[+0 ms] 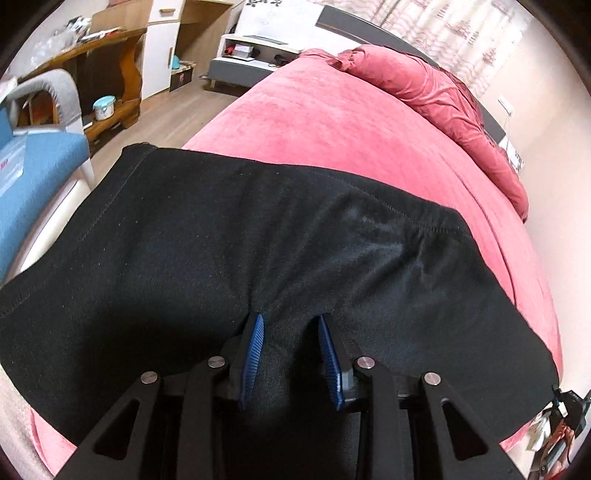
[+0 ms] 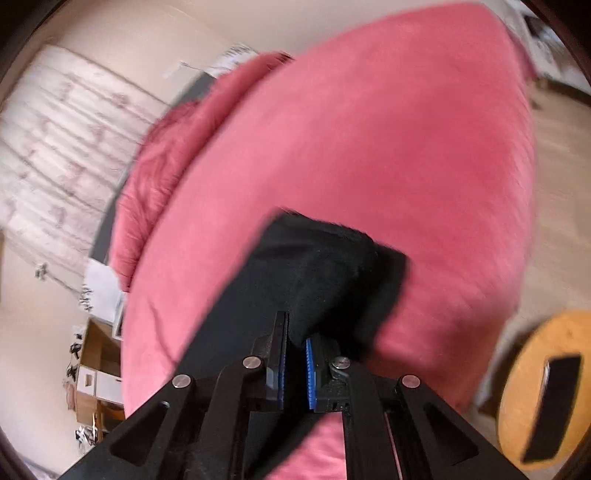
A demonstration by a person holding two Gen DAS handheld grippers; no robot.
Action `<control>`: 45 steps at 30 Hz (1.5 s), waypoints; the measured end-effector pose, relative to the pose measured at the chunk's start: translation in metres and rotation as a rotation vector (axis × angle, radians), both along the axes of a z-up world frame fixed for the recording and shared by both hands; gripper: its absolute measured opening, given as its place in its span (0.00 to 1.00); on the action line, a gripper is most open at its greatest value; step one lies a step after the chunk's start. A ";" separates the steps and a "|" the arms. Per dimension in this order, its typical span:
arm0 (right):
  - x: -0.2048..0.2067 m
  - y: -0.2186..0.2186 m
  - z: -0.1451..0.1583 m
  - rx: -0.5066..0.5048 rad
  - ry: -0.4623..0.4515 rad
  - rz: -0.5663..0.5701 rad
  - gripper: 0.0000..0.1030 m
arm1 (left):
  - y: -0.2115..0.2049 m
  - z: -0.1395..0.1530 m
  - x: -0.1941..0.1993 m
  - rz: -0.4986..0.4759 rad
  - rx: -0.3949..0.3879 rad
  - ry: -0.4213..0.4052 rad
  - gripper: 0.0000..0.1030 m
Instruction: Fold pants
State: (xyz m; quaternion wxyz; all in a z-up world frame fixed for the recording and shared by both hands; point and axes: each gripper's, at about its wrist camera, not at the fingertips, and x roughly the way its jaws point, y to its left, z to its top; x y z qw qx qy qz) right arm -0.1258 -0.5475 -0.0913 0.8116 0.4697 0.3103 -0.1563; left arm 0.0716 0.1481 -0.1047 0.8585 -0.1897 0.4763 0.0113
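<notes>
My right wrist view is motion-blurred; the pants [image 2: 325,266] run off-frame at six o'clock behind the gripper.

I'm working in a home bedroom: a wide bed with a pink velvety cover [image 1: 332,122] fills the middle of the frame, a rumpled pink duvet [image 1: 454,99] lies at upper right, floral curtains [image 1: 443,26] hang behind, and a wooden desk [image 1: 107,70] stands at upper left.

Pink bed [image 1: 332,122] carries black pants [image 1: 221,236] and a bunched pink quilt [image 1: 443,99].
</notes>
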 end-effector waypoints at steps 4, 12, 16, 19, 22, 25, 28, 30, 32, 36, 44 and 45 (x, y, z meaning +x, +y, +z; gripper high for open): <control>-0.001 0.000 -0.022 0.024 0.005 -0.022 0.08 | -0.003 0.001 0.000 -0.023 0.011 0.002 0.31; 0.031 0.016 0.007 -0.210 0.154 0.035 0.17 | -0.025 0.003 -0.016 -0.103 0.126 -0.018 0.34; 0.004 0.010 0.011 -0.186 0.173 -0.144 0.27 | -0.029 0.009 -0.023 -0.109 0.119 -0.019 0.34; -0.012 0.023 0.027 -0.329 0.261 -0.281 0.50 | -0.034 0.015 -0.029 -0.125 0.058 -0.038 0.34; -0.007 0.058 0.043 -0.418 0.211 -0.184 0.49 | -0.035 0.020 -0.030 -0.125 0.005 -0.078 0.34; 0.021 0.117 0.055 -0.502 0.148 0.035 0.49 | -0.043 0.023 -0.021 -0.135 -0.010 -0.091 0.34; 0.062 0.186 0.060 -0.468 0.073 0.328 0.49 | -0.052 0.024 -0.010 -0.151 -0.024 -0.105 0.34; 0.094 0.234 0.059 -0.370 0.020 0.508 0.49 | -0.059 0.023 -0.002 -0.167 -0.001 -0.106 0.34; 0.124 0.283 0.059 -0.265 -0.039 0.664 0.49 | -0.062 0.020 0.004 -0.177 0.011 -0.099 0.34; 0.184 0.371 0.060 -0.143 -0.083 0.888 0.45 | -0.058 0.017 0.005 -0.178 -0.012 -0.093 0.34; 0.246 0.462 0.036 -0.126 0.037 1.092 0.35 | -0.042 0.012 0.000 -0.168 -0.088 -0.088 0.34; 0.250 0.469 0.031 -0.118 0.057 1.127 0.35 | -0.042 0.010 0.000 -0.172 -0.093 -0.088 0.34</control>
